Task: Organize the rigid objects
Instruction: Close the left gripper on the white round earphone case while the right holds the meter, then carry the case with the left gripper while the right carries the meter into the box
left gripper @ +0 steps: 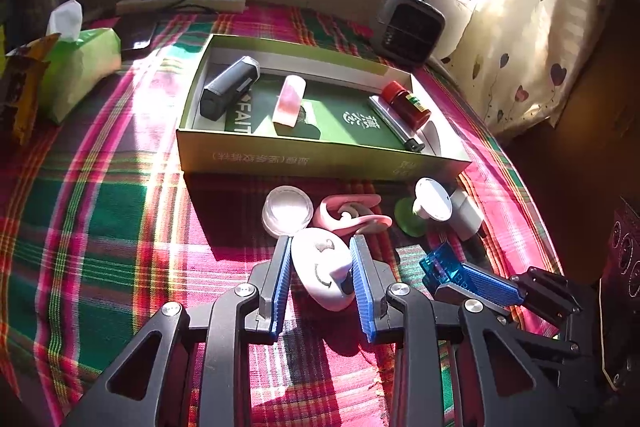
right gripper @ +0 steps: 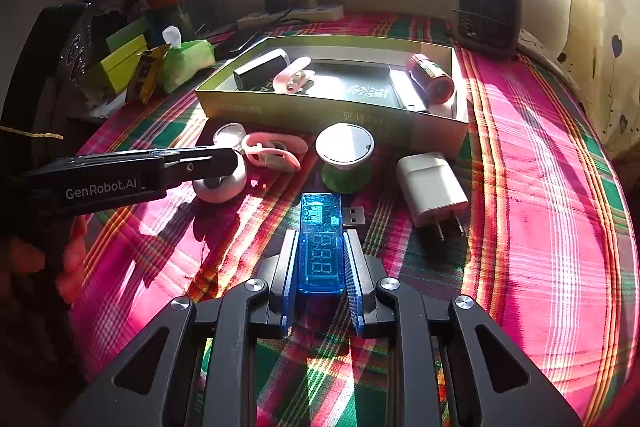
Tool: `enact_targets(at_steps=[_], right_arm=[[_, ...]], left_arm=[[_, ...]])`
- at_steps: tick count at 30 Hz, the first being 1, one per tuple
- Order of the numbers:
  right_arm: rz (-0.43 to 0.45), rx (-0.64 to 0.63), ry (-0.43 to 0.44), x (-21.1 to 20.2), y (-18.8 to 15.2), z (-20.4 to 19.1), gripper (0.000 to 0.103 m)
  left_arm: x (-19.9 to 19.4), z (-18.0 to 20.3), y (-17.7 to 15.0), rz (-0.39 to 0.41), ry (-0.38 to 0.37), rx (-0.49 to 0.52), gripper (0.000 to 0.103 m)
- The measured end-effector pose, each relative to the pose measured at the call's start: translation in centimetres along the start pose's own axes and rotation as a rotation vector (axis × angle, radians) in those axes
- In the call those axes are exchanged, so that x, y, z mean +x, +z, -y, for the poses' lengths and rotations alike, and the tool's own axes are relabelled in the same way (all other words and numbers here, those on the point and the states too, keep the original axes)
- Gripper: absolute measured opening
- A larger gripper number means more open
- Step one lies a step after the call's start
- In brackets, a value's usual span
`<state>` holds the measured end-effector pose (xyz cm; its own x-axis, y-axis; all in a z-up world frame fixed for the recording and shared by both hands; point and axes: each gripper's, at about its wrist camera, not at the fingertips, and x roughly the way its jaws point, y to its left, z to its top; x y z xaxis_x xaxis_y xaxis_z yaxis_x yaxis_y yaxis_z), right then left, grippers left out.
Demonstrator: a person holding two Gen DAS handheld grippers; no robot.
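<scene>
A green cardboard box lies open on the plaid cloth; inside are a dark grey device, a pink bar, a lighter and a red bottle. My left gripper is closed on a white oval case, which rests on the cloth in front of the box. My right gripper is shut on a blue USB meter, also seen in the left wrist view.
In front of the box lie a clear round lid, a pink clip, a white disc on a green base and a white charger. A tissue pack, a small heater and a power strip stand behind.
</scene>
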<state>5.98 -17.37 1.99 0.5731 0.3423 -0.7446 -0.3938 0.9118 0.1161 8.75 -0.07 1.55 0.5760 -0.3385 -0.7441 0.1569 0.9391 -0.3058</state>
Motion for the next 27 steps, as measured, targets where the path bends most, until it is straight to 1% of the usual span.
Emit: enact_targets(at_steps=[5,14,27], right_arm=[[0.003,-0.004,0.001,-0.3,0.0,-0.1,0.023],[0.038,-0.01,-0.004,-1.5,0.7,-0.3,0.023],[0.089,-0.037,-0.021,-2.5,3.1,-0.7,0.023]], left_arm=[[-0.9,0.0,0.2,0.019,-0.005,-0.001,0.028],[-2.5,0.1,1.1,0.053,-0.014,0.0,0.028],[-2.7,-0.7,3.7,0.072,-0.014,0.01,0.028]])
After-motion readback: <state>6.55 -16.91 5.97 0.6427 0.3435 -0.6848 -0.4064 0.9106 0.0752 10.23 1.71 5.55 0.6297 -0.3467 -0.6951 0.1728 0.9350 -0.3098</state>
